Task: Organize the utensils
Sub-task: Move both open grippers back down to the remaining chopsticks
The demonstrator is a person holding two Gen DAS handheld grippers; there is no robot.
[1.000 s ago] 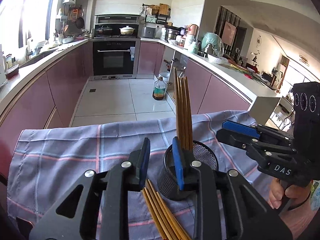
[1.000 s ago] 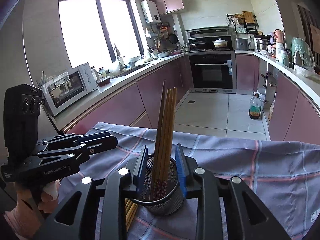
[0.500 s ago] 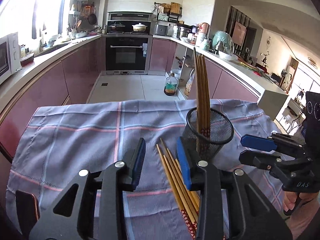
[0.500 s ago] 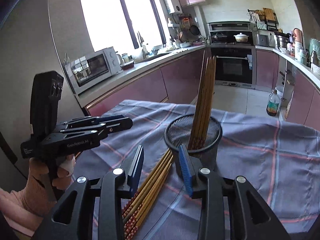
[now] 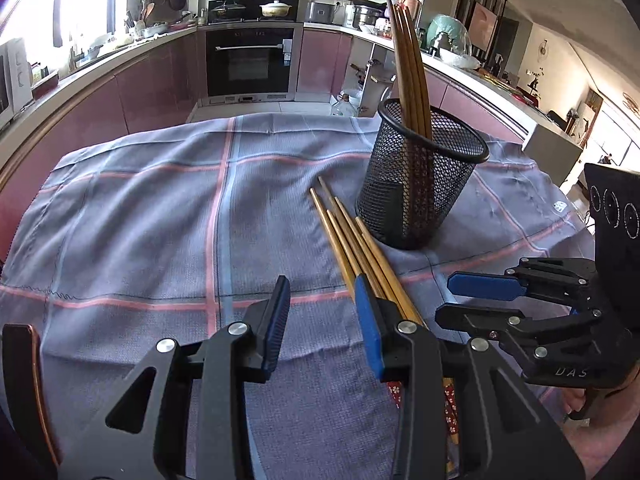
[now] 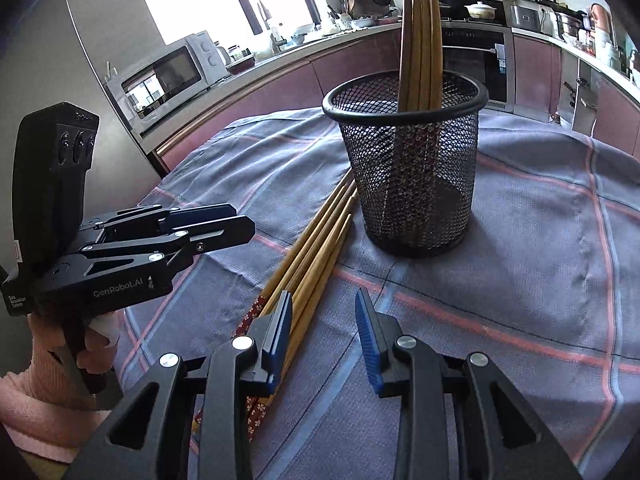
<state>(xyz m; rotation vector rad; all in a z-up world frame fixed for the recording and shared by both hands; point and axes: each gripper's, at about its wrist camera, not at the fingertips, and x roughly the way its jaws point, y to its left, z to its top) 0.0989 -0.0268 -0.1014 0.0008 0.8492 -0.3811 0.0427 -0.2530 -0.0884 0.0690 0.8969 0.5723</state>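
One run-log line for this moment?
left hand-held gripper: open, empty | right hand-held gripper: open, empty | loose chopsticks: on cloth | mesh cup: upright, some chopsticks in

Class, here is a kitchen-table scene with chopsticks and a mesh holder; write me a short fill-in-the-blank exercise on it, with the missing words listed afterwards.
1. The chopsticks standing upright are inside the black ____ cup.
2. The loose chopsticks lie flat on the checked ____.
3. Both the left gripper and the right gripper hold ____ between their pads.
4. On the counter near the window stands a white ____.

Missing words: mesh; cloth; nothing; microwave
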